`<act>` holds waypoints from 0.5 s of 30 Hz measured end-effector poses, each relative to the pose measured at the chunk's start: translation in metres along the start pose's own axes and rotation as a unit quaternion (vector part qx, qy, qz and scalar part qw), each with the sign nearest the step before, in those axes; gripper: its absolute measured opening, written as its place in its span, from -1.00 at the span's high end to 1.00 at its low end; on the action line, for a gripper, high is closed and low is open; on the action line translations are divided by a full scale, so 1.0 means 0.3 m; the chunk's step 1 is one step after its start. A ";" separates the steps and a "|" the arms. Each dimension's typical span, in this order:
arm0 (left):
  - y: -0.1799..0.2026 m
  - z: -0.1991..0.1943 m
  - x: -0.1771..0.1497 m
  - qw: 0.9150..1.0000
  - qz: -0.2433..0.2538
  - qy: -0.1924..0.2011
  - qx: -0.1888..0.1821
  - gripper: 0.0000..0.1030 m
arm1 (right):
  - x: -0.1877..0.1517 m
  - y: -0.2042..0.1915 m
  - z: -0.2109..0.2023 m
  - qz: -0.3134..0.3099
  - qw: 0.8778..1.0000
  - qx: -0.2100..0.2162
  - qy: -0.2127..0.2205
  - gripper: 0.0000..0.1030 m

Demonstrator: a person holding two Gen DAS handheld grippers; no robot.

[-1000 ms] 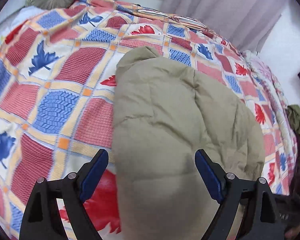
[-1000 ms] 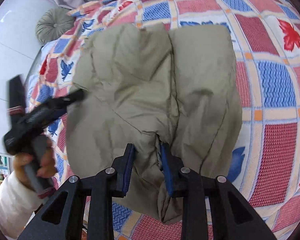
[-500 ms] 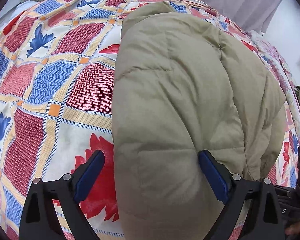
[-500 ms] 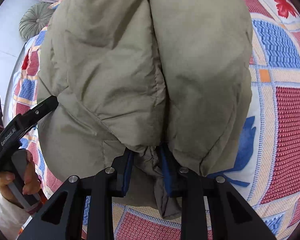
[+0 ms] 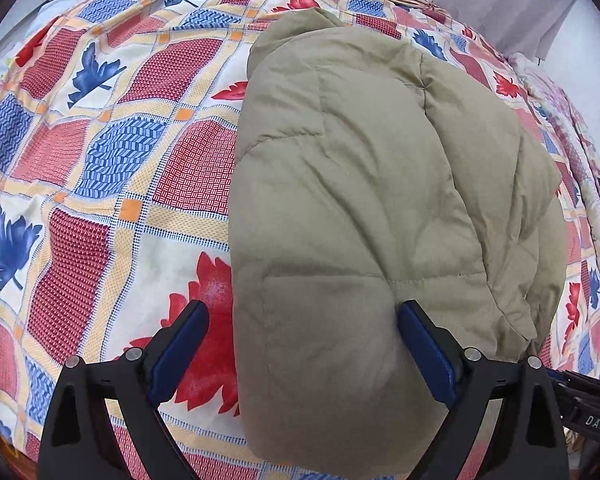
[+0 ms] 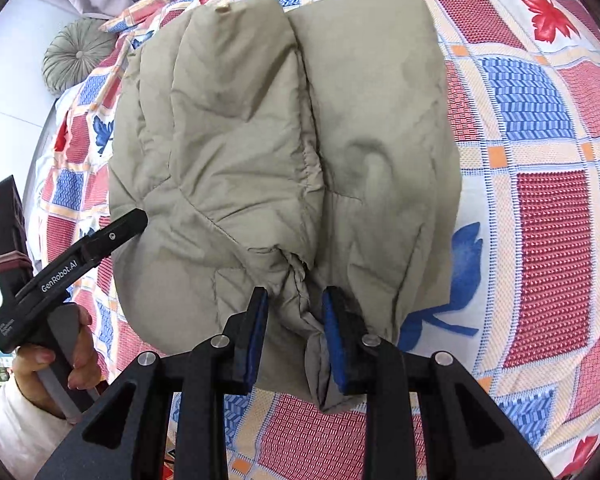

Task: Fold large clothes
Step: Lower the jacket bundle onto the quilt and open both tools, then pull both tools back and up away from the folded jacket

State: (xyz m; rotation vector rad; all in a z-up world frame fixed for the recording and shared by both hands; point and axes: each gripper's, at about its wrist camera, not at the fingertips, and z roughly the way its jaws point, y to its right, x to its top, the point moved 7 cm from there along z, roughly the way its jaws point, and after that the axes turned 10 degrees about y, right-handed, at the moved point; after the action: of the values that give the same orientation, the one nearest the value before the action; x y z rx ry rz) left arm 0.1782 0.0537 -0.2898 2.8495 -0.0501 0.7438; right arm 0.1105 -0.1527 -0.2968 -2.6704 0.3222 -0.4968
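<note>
Plainly, the padded olive-khaki quilted jacket point(image 5: 352, 208) lay folded in a bulky bundle on the patchwork bedspread point(image 5: 100, 168), a cotton cover of red and blue squares with printed maple leaves. The left gripper point(image 5: 302, 344), black-framed with blue pads, pointed steeply down over the near end of the bundle; its jaws had just been opening and stood wide. One blue pad hung over the red leaf beside the jacket's edge, clear of it, while the other lay against the fabric without pinching it. The right gripper point(image 6: 296, 332) stood narrow, its blue pads pressed on a gathered, crumpled bunch of jacket cloth at the near hem, where the two folded halves met along a central seam. In the right wrist view the left gripper's black body showed at the left edge, its finger tip against the jacket's side, held by a hand point(image 6: 60, 356) in a white sleeve; white lettering on it read "GenRobot.AI". In the left wrist view a dark part at the lower right carried the letters "DAS". A round, pleated grey-green cushion point(image 6: 78, 54) sat at the far end of the bed.
</note>
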 end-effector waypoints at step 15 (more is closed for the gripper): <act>-0.028 -0.123 -0.053 0.999 -0.004 -0.038 0.009 -0.87 | -0.034 -0.030 -0.125 0.012 1.000 -0.014 -0.019 0.05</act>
State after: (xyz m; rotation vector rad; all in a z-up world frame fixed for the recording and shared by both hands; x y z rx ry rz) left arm 0.1472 0.0688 -0.2677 2.8924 -0.0429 0.6363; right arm 0.0882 -0.1547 -0.2640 -2.6971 0.3518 -0.4377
